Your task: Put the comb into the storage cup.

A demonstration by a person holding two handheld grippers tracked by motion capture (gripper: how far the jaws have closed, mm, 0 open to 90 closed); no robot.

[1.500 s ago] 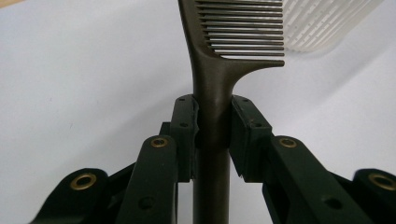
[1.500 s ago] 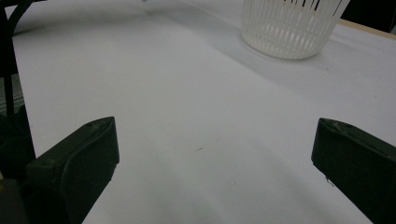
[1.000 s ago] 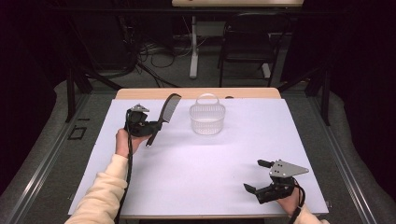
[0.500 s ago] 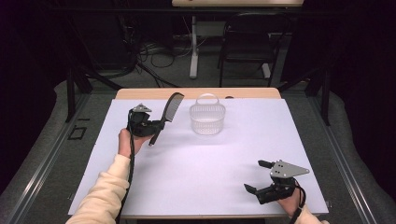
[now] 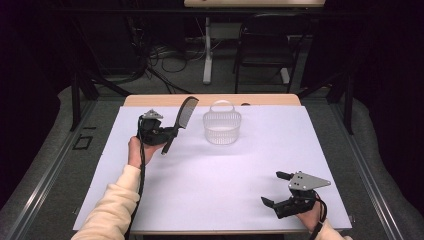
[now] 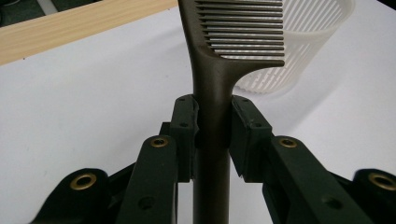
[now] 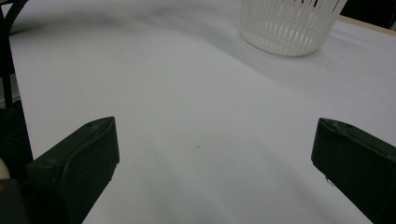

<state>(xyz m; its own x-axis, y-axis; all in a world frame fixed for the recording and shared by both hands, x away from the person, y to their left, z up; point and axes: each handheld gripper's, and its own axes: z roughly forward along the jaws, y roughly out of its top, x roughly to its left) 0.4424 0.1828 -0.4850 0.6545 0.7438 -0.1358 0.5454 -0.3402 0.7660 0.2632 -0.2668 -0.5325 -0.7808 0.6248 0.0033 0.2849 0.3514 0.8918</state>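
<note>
— High view first: what is the left gripper doing?

— It is pinching a dark comb by the handle, above the white sheet that is covering the table. The comb is slanting up and away from the hand, with its toothed end pointing toward the far edge.

— Is the grip looking firm up close?

— In the left gripper view the two black pads are pressing on both sides of the comb's handle, and the teeth are rising above them, in front of the basket.

— Where is that basket sitting?

— A white slatted basket with a hoop handle is standing upright on the sheet, just to the right of the comb and apart from it.

— And the right gripper?

— It is resting low near the front right corner of the sheet, well apart from the comb and basket. Its jaws are standing wide apart with nothing between them; in the right gripper view bare sheet is lying between them and the basket is sitting farther off
</note>
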